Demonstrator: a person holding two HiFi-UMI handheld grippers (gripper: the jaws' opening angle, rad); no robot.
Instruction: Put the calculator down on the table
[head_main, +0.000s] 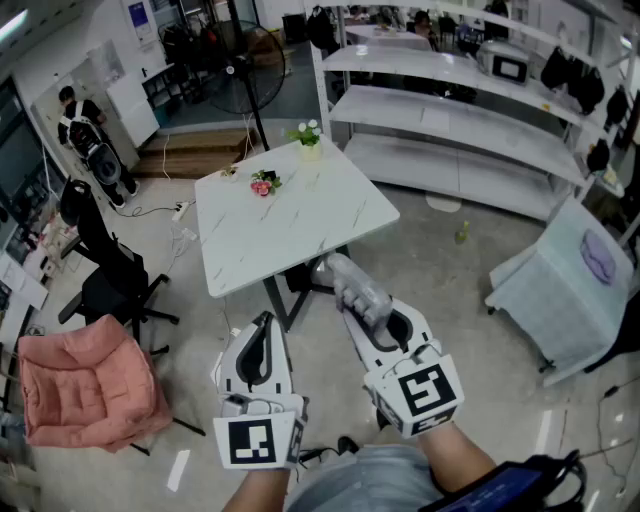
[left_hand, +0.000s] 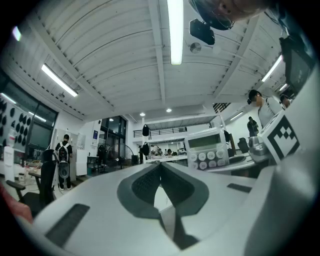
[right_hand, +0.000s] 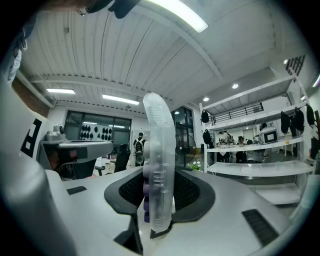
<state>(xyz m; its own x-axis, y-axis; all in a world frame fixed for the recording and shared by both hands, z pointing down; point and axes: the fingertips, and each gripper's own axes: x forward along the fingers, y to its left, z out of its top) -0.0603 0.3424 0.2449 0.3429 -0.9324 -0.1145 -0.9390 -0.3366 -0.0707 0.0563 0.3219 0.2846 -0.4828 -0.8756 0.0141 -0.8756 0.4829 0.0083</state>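
Right gripper view, mid-frame: the right gripper (right_hand: 159, 194) clenches the edge-on calculator (right_hand: 160, 145), while the left gripper (left_hand: 161, 172) sits pinched closed.

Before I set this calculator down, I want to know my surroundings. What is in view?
table: one, white marbled top, ahead
potted flowers: one, white blooms, table's far corner
pink flowers: one small bunch, table's far-left part
calculator: one, whitish, edge-on in the right gripper, short of the table
cushioned chair: one, pink, lower left
office chair: one, black, left of table
fan: one, black, beyond table
shelving: one unit, white, upper right
pale seat: one, blue-grey, right
person: one, far left
left gripper: white, jaws together, empty
right gripper: white, jaws on calculator
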